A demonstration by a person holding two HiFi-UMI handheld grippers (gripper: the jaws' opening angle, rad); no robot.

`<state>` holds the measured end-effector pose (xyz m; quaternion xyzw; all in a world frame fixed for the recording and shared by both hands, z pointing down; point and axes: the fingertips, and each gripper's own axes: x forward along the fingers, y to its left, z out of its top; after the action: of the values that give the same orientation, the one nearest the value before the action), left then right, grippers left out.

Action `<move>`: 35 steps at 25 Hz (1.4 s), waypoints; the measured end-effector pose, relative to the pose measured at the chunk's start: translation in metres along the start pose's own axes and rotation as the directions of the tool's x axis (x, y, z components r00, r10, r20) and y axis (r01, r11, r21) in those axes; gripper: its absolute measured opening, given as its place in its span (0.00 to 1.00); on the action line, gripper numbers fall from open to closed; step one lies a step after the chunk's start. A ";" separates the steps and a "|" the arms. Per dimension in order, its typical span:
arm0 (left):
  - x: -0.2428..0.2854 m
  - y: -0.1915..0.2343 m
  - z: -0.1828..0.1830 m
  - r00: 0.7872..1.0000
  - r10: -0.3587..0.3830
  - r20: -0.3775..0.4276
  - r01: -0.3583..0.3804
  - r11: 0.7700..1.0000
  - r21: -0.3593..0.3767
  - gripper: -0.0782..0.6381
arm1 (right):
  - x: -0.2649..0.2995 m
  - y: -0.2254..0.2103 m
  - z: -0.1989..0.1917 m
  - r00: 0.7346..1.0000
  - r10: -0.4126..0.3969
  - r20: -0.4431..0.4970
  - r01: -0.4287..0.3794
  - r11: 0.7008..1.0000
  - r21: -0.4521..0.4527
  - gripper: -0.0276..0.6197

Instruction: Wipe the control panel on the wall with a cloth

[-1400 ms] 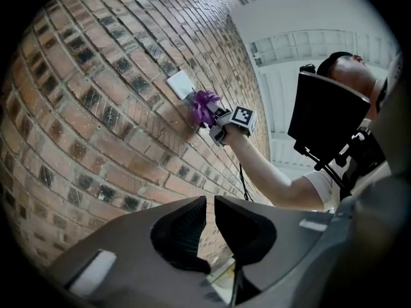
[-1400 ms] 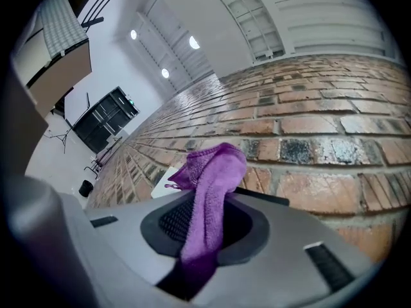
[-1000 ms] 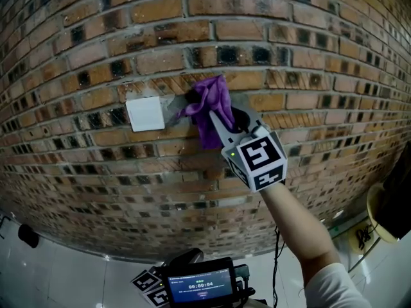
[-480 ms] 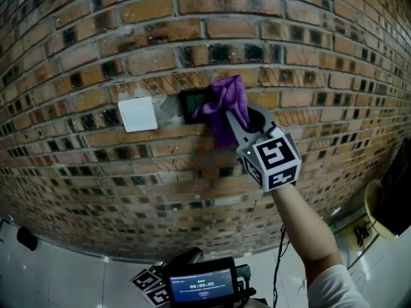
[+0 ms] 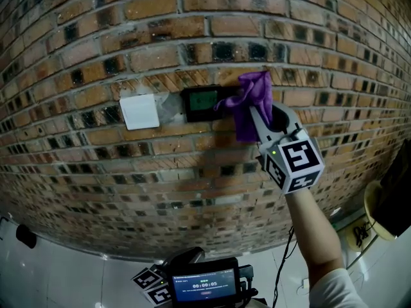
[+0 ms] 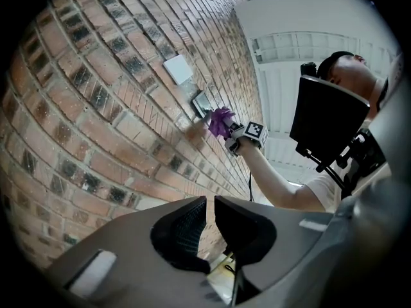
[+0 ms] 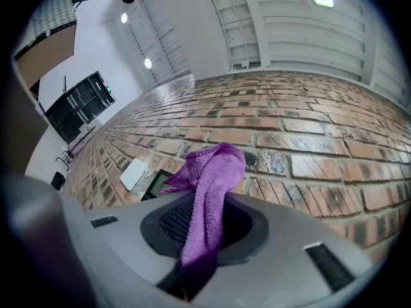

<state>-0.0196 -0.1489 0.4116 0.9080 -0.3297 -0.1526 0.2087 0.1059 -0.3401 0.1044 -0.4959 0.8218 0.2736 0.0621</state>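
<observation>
Cloth [image 5: 252,101], clamped in right tongs [image 5: 255,111], carried rightward; control panel [image 5: 201,102] left of them. Left tongs [image 6: 209,220] closed, empty. Risk: cloth snagged by rough brick [image 5: 154,56].

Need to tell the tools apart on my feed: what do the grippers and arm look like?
Both are grey moulded shells with black ribbed tongs. The right gripper carries a cube of black-and-white square markers and a small green light. The left gripper has a marker cube too. The arm wears a short white sleeve.
</observation>
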 end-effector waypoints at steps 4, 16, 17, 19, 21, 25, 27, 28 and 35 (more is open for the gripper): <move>-0.002 -0.001 0.002 1.000 0.001 0.007 -0.001 1.000 0.003 0.16 | 0.002 0.015 0.016 0.999 0.029 0.036 -0.028 1.000 -0.011 0.17; -0.029 0.008 0.011 0.997 0.060 0.050 -0.061 0.998 0.004 0.16 | 0.045 0.116 0.039 0.973 0.210 0.095 -0.212 0.977 0.016 0.17; -0.032 0.010 0.012 0.996 0.068 0.056 -0.069 0.998 0.004 0.16 | 0.050 0.126 0.040 0.969 0.226 0.097 -0.229 0.973 0.018 0.17; -0.038 0.013 0.014 0.994 0.081 0.067 -0.082 0.997 0.004 0.16 | 0.060 0.145 0.039 0.961 0.258 0.097 -0.260 0.965 0.015 0.17; -0.043 0.014 0.015 0.993 0.092 0.075 -0.092 0.996 0.004 0.16 | 0.069 0.164 0.036 0.954 0.286 0.093 -0.289 0.957 0.016 0.17; -0.051 0.017 0.018 0.990 0.112 0.087 -0.112 0.994 0.001 0.16 | 0.082 0.193 0.027 0.940 0.334 0.068 -0.336 0.942 0.014 0.17; -0.053 0.019 0.018 0.989 0.120 0.092 -0.120 0.993 -0.001 0.16 | 0.087 0.200 0.019 0.936 0.348 0.045 -0.349 0.937 0.010 0.17; -0.054 0.019 0.019 0.988 0.121 0.093 -0.122 0.993 -0.001 0.16 | 0.090 0.201 0.014 0.936 0.350 0.032 -0.350 0.937 0.007 0.17; -0.054 0.020 0.020 0.990 0.112 0.088 -0.112 0.994 0.002 0.16 | 0.090 0.191 0.001 0.944 0.331 0.006 -0.331 0.944 -0.004 0.17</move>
<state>-0.0779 -0.1323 0.4117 0.8811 -0.3896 -0.1793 0.1991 -0.1020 -0.3415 0.1437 -0.3499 0.8929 0.2829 0.0174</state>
